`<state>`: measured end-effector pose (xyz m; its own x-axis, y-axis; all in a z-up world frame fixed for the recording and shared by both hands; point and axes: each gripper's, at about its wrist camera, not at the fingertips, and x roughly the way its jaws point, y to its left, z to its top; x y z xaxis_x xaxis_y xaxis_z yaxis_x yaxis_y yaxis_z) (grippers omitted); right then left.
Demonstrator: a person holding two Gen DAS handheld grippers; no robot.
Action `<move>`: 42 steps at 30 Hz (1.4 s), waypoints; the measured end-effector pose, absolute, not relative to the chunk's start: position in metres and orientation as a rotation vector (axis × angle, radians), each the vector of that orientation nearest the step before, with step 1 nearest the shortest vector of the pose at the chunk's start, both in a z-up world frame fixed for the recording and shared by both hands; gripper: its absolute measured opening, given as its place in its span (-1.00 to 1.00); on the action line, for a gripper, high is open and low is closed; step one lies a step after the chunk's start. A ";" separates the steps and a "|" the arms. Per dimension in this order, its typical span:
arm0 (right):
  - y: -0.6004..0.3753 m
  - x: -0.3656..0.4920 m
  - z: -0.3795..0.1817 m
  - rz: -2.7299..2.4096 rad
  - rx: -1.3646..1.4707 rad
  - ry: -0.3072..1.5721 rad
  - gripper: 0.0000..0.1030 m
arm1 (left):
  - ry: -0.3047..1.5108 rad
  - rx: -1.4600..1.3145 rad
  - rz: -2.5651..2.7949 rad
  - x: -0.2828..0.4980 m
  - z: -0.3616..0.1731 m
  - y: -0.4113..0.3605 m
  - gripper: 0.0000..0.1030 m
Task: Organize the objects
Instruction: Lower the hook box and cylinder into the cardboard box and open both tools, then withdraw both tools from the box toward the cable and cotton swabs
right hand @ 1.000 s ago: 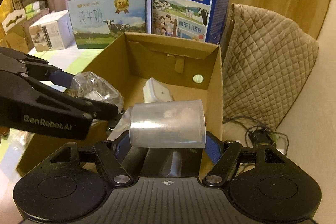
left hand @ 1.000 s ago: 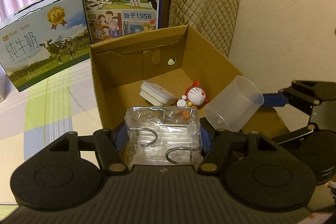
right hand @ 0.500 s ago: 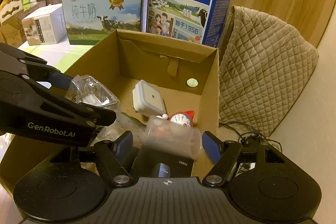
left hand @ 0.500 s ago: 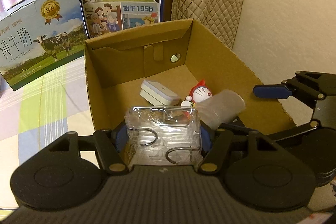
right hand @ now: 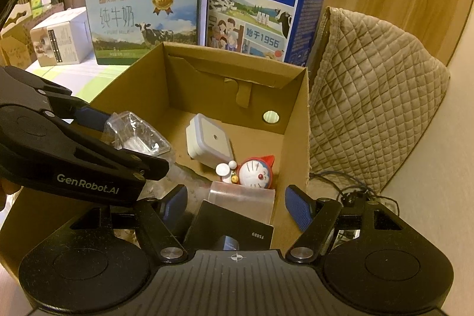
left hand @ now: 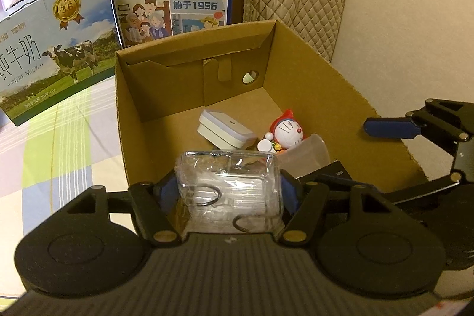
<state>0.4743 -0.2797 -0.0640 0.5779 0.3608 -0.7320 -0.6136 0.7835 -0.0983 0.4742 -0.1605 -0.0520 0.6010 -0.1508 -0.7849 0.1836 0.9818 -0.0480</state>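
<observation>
My left tool (left hand: 229,191) gripped a clear packet (left hand: 228,188) above the cardboard box (left hand: 326,79); my right tool (right hand: 235,205) gaped empty over the plastic cup (right hand: 243,196) inside that box.

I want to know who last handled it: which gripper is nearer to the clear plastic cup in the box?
Right. The open right gripper hangs just above the clear plastic cup; the left gripper, holding a clear packet, sits beside it, further off.

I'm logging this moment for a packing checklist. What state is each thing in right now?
Cardboard box: open, on its floor several items.
Clear plastic cup: lying on its side in the box, released.
Clear plastic pack: clamped over the box's near edge.
White lidded container: lid on.
Doraemon figurine: beside the cup.
Left gripper: shut.
Right gripper: open.
</observation>
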 end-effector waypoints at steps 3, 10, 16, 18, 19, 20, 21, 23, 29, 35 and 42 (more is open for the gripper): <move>-0.281 0.475 -0.063 0.586 -0.354 0.762 0.36 | 0.901 0.040 -0.189 0.475 -0.052 -0.160 0.33; -0.282 0.473 -0.061 0.587 -0.335 0.763 0.36 | 0.893 0.034 -0.188 0.474 -0.050 -0.155 0.48; -0.283 0.471 -0.061 0.587 -0.334 0.765 0.36 | 0.892 0.031 -0.190 0.471 -0.048 -0.155 0.49; -0.284 0.469 -0.060 0.587 -0.331 0.763 0.36 | 0.891 0.030 -0.188 0.470 -0.048 -0.155 0.49; -0.284 0.468 -0.059 0.586 -0.328 0.763 0.36 | 0.890 0.028 -0.188 0.469 -0.047 -0.155 0.49; -0.286 0.466 -0.059 0.586 -0.324 0.762 0.36 | 0.890 0.027 -0.188 0.468 -0.046 -0.155 0.49; -0.286 0.465 -0.059 0.586 -0.322 0.761 0.36 | 0.888 0.027 -0.187 0.466 -0.045 -0.155 0.50; -0.288 0.462 -0.057 0.585 -0.313 0.760 0.36 | 0.885 0.025 -0.185 0.464 -0.043 -0.154 0.50; -0.292 0.454 -0.053 0.579 -0.296 0.758 0.36 | 0.874 0.020 -0.175 0.454 -0.035 -0.152 0.53; -0.296 0.442 -0.045 0.577 -0.275 0.748 0.36 | 0.860 0.013 -0.164 0.441 -0.025 -0.149 0.54; -0.299 0.423 -0.032 0.585 -0.250 0.724 0.36 | 0.826 0.003 -0.155 0.421 -0.007 -0.145 0.62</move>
<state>0.4235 -0.2985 -0.0320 0.5989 0.4153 -0.6847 -0.5825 0.8127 -0.0165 0.4209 -0.1454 -0.0075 0.6673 -0.1360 -0.7323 0.1383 0.9887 -0.0576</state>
